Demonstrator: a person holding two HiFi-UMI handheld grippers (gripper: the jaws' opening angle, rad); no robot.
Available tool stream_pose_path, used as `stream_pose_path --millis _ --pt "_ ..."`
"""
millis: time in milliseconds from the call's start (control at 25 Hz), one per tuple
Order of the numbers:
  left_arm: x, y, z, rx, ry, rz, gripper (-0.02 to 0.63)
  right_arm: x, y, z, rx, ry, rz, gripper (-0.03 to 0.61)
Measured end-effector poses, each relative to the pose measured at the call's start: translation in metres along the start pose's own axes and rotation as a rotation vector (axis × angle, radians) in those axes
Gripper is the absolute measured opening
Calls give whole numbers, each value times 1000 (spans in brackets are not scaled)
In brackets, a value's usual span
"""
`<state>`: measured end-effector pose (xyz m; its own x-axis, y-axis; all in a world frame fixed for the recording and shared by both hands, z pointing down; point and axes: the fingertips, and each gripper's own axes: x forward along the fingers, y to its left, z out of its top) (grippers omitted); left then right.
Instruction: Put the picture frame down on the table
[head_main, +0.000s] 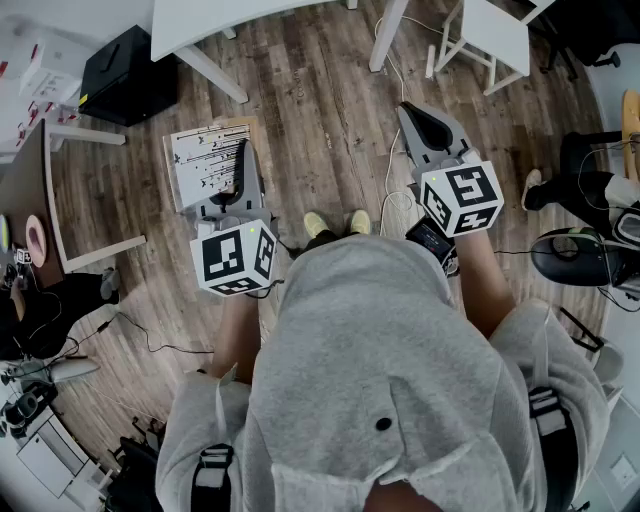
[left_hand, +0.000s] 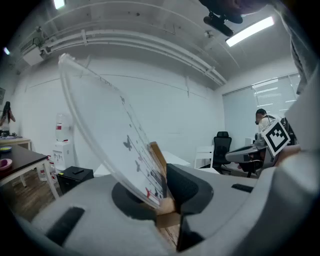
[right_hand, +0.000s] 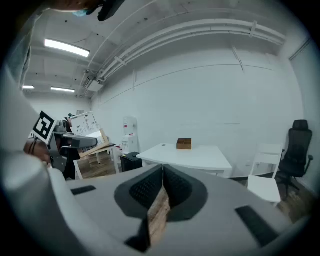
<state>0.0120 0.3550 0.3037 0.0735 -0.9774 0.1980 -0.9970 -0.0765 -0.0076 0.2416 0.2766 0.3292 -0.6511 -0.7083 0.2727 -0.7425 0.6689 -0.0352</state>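
wooden picture frame (left_hand: 111, 134) clamped in left tool (left_hand: 166, 196) | right tool (right_hand: 162, 186) jaws together, empty | brown box (right_hand: 184, 144) on white table (right_hand: 200, 158)

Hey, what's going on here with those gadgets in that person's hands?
A person has a gripper in each hand. The left hand-held gripper is clamped on a picture frame, tilted in the air. The right hand-held gripper is shut and empty. The white table stands ahead; the frame is not on it yet.
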Motion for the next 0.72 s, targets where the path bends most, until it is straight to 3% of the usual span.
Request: stream_pose_path --millis 720 --pt "-13 -39 -2 25 -30 51 81 -25 -15 -7 5 -64 30 29"
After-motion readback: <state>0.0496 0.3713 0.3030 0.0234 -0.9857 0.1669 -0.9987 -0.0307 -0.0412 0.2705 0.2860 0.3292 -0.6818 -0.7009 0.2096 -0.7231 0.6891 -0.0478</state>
